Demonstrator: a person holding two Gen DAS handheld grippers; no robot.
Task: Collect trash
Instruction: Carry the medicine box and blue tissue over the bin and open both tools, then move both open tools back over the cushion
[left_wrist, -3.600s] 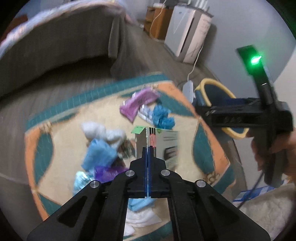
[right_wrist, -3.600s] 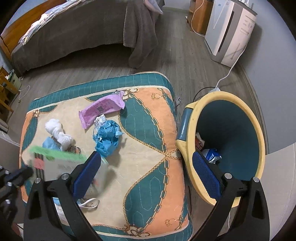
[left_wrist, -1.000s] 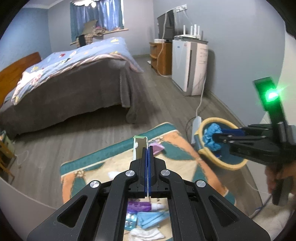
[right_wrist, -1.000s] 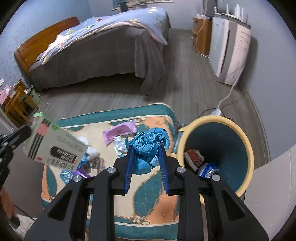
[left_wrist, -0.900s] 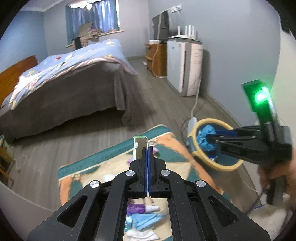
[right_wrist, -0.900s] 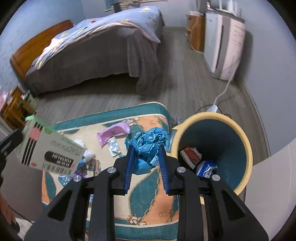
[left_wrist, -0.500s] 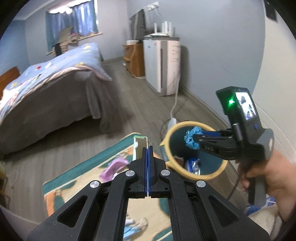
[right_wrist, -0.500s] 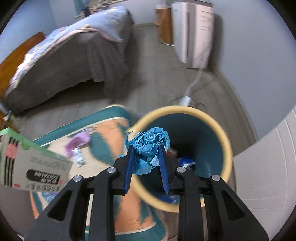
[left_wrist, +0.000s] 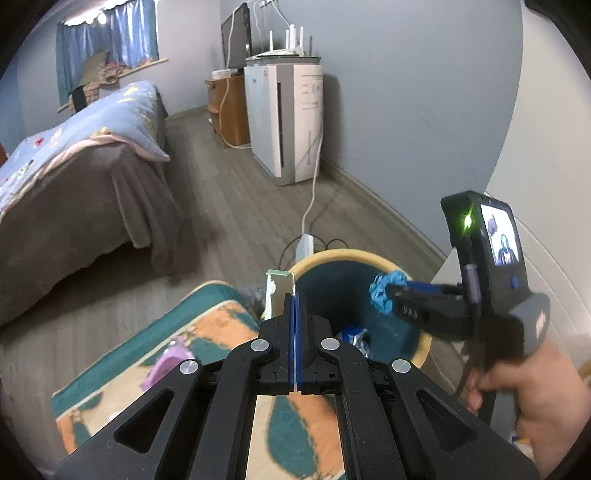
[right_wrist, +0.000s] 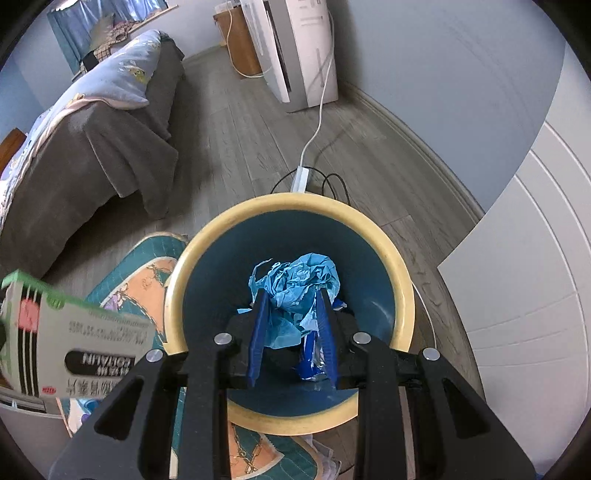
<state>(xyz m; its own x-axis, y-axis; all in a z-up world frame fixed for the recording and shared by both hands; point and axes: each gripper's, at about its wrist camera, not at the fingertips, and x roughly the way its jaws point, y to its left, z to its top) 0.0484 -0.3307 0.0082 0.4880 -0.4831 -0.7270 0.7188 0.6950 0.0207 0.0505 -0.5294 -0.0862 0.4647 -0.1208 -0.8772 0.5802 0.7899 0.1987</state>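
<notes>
Now box (right_wrist: 74, 339) long axis tilted toward bin (right_wrist: 288, 206).

A home bedroom is showing: a bed (left_wrist: 77, 155) is carrying a blue quilt, curtains (left_wrist: 107, 40) are covering the window, an air purifier (left_wrist: 284, 118) is standing on wood flooring, and a patterned rug (left_wrist: 207, 332) is lying nearby.

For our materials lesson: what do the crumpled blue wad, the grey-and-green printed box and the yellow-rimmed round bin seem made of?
Crumpled blue wad: thin matte paper or tissue; sharp creases.
Grey-and-green printed box: printed cardboard; flat faces, a torn flap.
Yellow-rimmed round bin: probably smooth moulded plastic; faint sheen.
</notes>
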